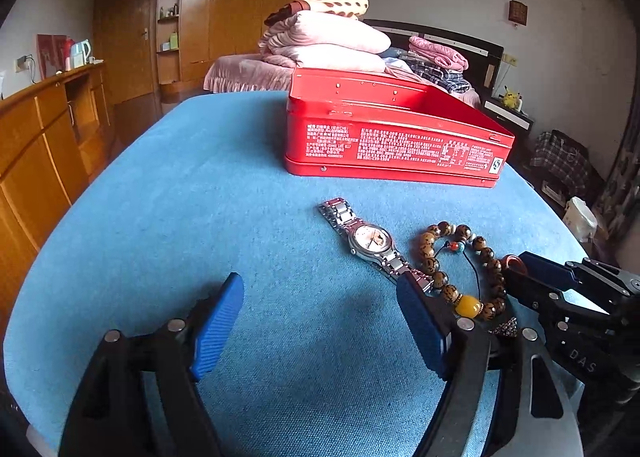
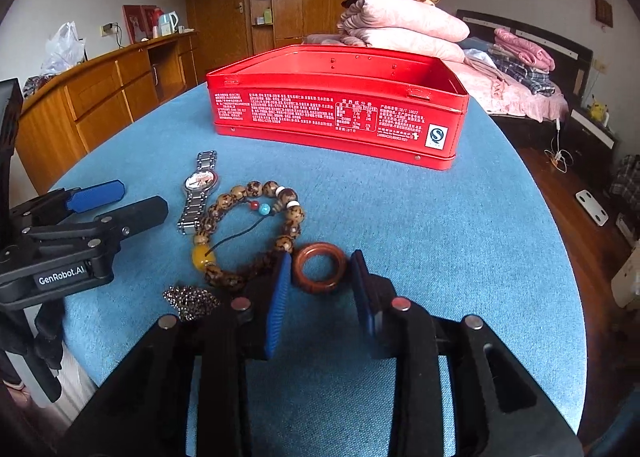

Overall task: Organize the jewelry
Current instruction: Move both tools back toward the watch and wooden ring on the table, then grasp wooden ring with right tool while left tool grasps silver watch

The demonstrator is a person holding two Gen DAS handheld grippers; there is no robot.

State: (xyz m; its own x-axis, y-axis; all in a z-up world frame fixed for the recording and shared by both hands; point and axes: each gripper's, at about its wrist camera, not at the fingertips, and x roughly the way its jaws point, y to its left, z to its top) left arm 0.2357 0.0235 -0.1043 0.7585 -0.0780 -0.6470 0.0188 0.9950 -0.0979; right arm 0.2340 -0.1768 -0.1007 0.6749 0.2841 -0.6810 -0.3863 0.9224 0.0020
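Red tin (image 2: 336,113), blue cloth (image 2: 440,241), brown speckled beads (image 2: 256,193), reddish-brown ring (image 2: 319,267), silver watch (image 2: 200,187).

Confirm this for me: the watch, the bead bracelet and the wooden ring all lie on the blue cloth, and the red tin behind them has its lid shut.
Not quite. The red tin is open, with no lid on it; the right wrist view looks straight into its bare inside. The rest stands: the watch, the bead bracelet and the wooden ring all lie on the blue cloth.

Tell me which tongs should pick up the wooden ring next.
Right. The right tongs stand open with the wooden ring between their fingers. The left tongs are open beside the watch, over bare cloth.
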